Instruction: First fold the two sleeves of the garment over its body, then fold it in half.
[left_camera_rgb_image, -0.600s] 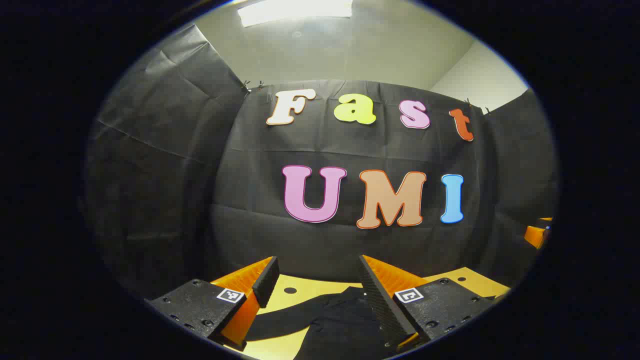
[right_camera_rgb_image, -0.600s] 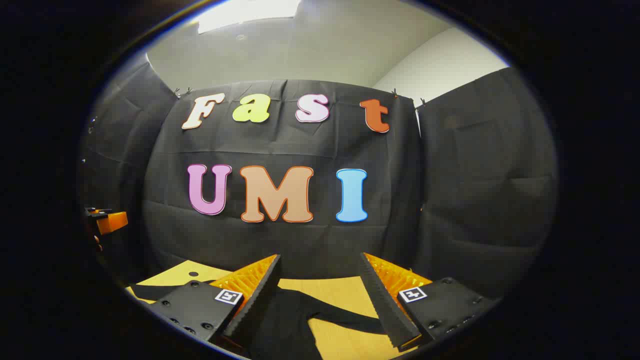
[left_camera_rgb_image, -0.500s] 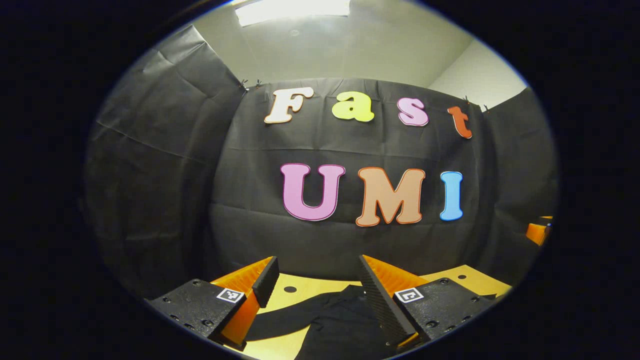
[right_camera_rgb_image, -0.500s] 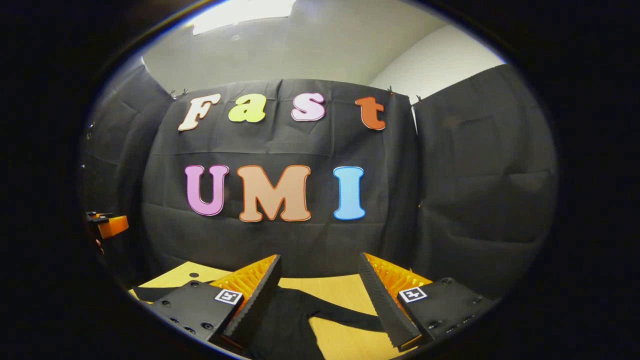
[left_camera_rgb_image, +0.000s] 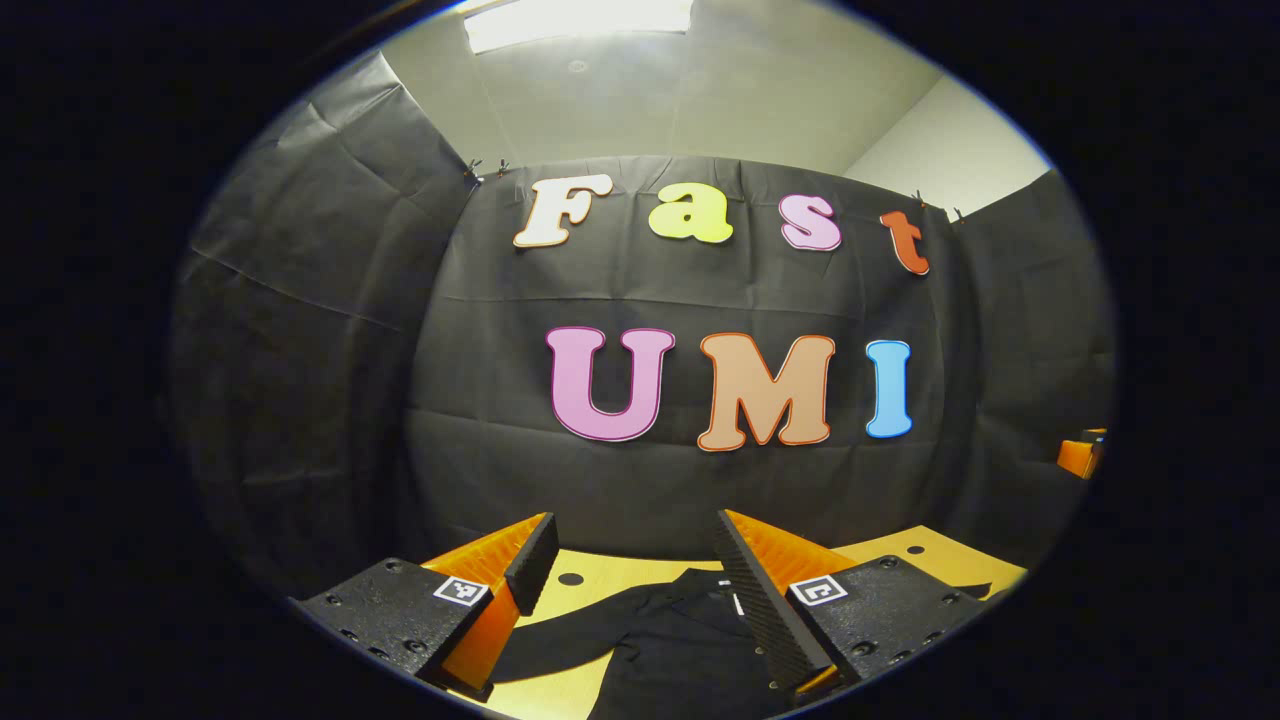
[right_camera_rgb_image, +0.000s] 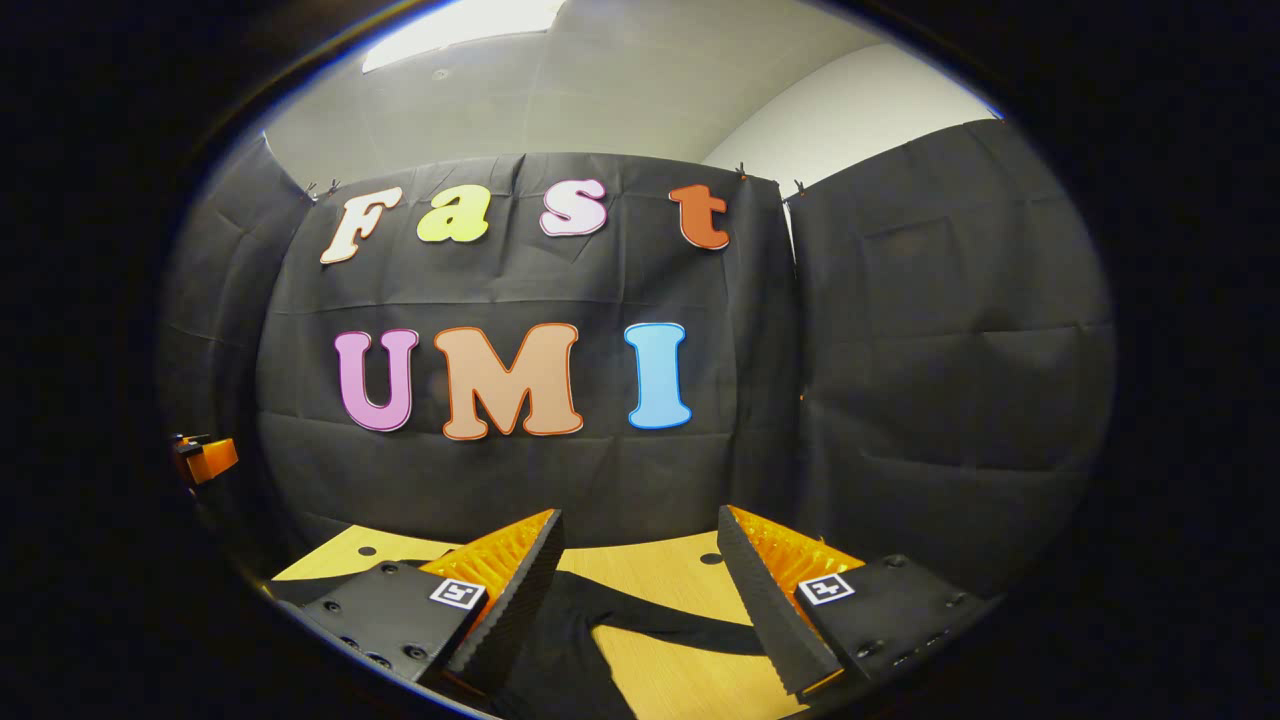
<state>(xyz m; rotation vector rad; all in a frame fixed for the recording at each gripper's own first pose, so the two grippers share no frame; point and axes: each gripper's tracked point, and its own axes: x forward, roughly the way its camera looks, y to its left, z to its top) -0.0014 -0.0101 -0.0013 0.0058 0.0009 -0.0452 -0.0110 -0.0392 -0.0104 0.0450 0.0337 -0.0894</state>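
Panned slightly rightward since before; left gripper (left_camera_rgb_image: 632, 550) and right gripper (right_camera_rgb_image: 640, 545) agape above unfolded garment (left_camera_rgb_image: 665, 640), sleeves (right_camera_rgb_image: 680, 635) outspread; all folds pending.

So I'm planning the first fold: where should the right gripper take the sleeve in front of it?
Probably near the sleeve's free end, coming down from above. It lies flat on the table, stretched away from the garment's body, so pinching the end lets it swing over. The right gripper is open above it.
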